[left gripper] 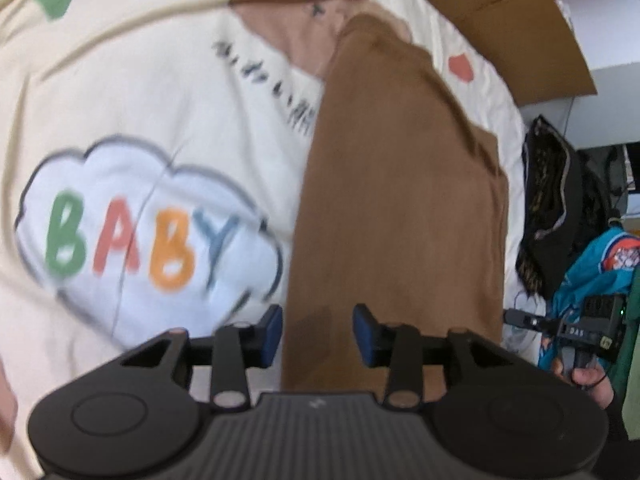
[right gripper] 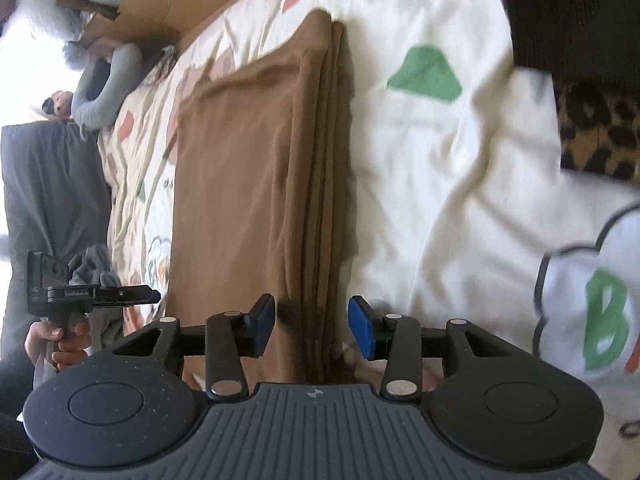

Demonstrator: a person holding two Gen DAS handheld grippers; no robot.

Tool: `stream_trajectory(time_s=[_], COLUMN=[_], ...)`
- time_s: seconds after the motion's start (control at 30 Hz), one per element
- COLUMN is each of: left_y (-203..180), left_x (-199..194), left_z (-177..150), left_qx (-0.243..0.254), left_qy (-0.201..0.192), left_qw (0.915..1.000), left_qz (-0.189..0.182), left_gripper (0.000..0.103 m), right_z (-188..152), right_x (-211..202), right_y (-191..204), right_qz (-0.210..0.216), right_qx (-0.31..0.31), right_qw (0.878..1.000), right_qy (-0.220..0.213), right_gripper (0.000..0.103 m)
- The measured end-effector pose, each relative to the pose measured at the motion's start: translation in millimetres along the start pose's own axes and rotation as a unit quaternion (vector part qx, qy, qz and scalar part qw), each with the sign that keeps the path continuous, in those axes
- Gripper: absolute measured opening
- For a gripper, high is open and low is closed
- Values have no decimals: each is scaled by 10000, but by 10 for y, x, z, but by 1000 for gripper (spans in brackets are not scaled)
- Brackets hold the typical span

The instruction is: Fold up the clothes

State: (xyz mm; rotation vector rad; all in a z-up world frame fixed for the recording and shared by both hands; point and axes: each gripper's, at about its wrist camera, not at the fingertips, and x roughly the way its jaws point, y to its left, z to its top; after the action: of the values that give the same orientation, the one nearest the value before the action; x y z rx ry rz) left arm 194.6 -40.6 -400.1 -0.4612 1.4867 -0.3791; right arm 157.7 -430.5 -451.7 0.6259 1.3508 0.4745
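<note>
brown garment (left gripper: 400,200) | folded, probably flat | between both grippers' parted fingers (right gripper: 362,330)

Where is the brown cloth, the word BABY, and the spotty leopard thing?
brown cloth (right gripper: 240,184): right wrist view, flat top layer.
BABY cloud (left gripper: 140,236): left wrist view, the letters.
leopard cloth (right gripper: 596,132): right wrist view, spotted patch.

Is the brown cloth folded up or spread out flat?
Folded. The brown cloth lies on the bedspread as a neat rectangle, with several stacked layers showing along its right edge.
</note>
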Motion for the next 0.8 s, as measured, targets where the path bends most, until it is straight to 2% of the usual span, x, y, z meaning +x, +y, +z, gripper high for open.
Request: stream_trajectory(time_s=[0.07, 0.1, 0.17, 0.23, 0.53, 0.8], left_y=[-13, -16, -14, -32, -199, -267], left_x=[24, 35, 47, 84, 220, 280], left_z=[90, 134, 211, 287, 630, 912], left_qx=[13, 17, 17, -46, 117, 244], left_qy=[-87, -131, -235, -332, -667, -849], left_qw=[10000, 9999, 9997, 9994, 9977, 9961], left_qz=[-15, -21, -3, 5, -75, -39], left_gripper=[41, 45, 53, 54, 55, 56], right_z=[87, 130, 215, 301, 734, 920], right_x=[-8, -12, -12, 20, 196, 355], right_y=[-6, -15, -33, -50, -88, -126], right_qz=[11, 35, 68, 38, -11, 57], right_qx=[-7, 2, 21, 41, 30, 42], right_qw=[9999, 9999, 9995, 9989, 9964, 9957], right_qy=[-103, -166, -304, -468, -843, -929], right_gripper=[48, 49, 58, 64, 64, 64])
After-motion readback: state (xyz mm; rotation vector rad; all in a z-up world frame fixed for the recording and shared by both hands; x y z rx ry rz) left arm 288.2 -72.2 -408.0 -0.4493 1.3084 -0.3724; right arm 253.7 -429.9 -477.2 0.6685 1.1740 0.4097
